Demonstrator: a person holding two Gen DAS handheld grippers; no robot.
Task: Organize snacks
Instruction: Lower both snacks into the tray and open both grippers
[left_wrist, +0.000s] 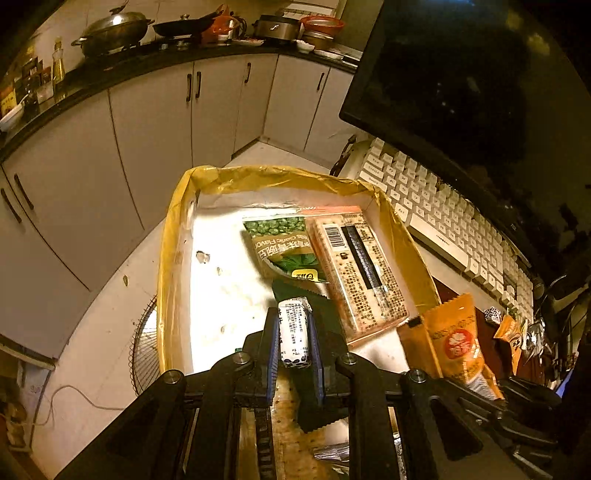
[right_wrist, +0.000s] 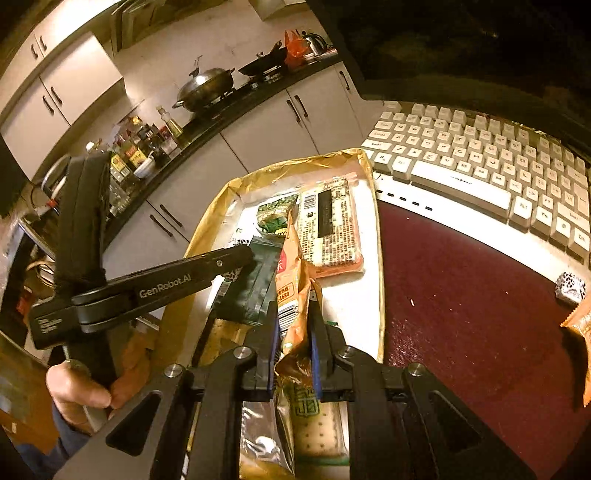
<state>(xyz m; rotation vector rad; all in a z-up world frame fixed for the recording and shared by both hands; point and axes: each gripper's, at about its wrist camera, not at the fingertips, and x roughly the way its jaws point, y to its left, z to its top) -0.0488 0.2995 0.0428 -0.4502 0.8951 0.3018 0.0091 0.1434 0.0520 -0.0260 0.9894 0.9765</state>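
Note:
A shallow box (left_wrist: 173, 258) lined with yellow plastic holds a green pea packet (left_wrist: 284, 247) and a flat pink packet (left_wrist: 362, 273) with a barcode. My left gripper (left_wrist: 294, 332) is shut on a small white roll-shaped snack (left_wrist: 293, 332) above the box's near part, with a dark green sachet (left_wrist: 317, 306) just beneath. In the right wrist view the box (right_wrist: 214, 218) lies ahead. My right gripper (right_wrist: 293, 332) is shut on an orange snack packet (right_wrist: 295, 273), held at the box's near edge. The left gripper tool (right_wrist: 166, 284) reaches in from the left.
A white keyboard (right_wrist: 480, 162) and a dark monitor (left_wrist: 461, 74) stand right of the box. A dark red mat (right_wrist: 461, 295) carries a small spotted sweet (right_wrist: 570, 288) and another orange packet (right_wrist: 580, 325). More packets (right_wrist: 317, 435) lie under my right gripper. Kitchen cabinets (left_wrist: 147, 122) stand behind.

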